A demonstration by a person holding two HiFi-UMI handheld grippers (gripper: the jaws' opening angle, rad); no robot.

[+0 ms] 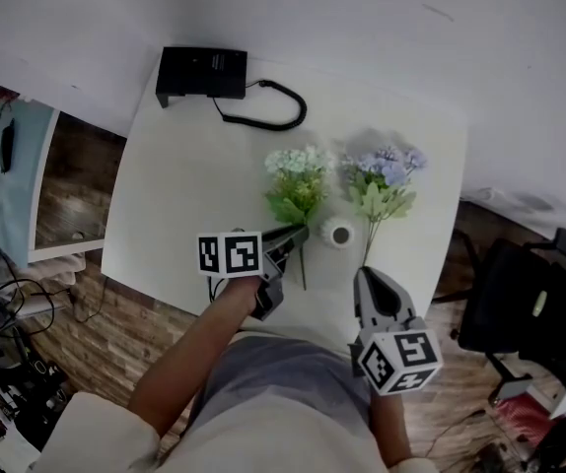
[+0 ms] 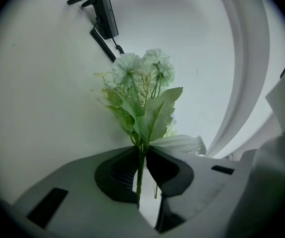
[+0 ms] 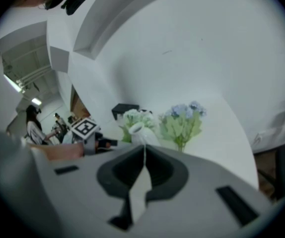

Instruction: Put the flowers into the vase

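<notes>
Clamping down with the left gripper [image 1: 298, 233] on the stem of the white flowers [image 1: 296, 180], just under the leaves, pinched from both sides. Lying flat on the white table [image 1: 184, 205], that bunch, heads pointing away toward the black box [image 1: 202, 73] and its looping cable [image 1: 268, 111]. Standing just right of the pinched stem: the small white vase [image 1: 339, 233], mouth up, tucked between the white flowers and the blue flowers [image 1: 382, 180]. Hovering near the front edge with the right gripper [image 1: 367, 276], closed tight on nothing, aimed toward the vase, close by yet clear of it.
</notes>
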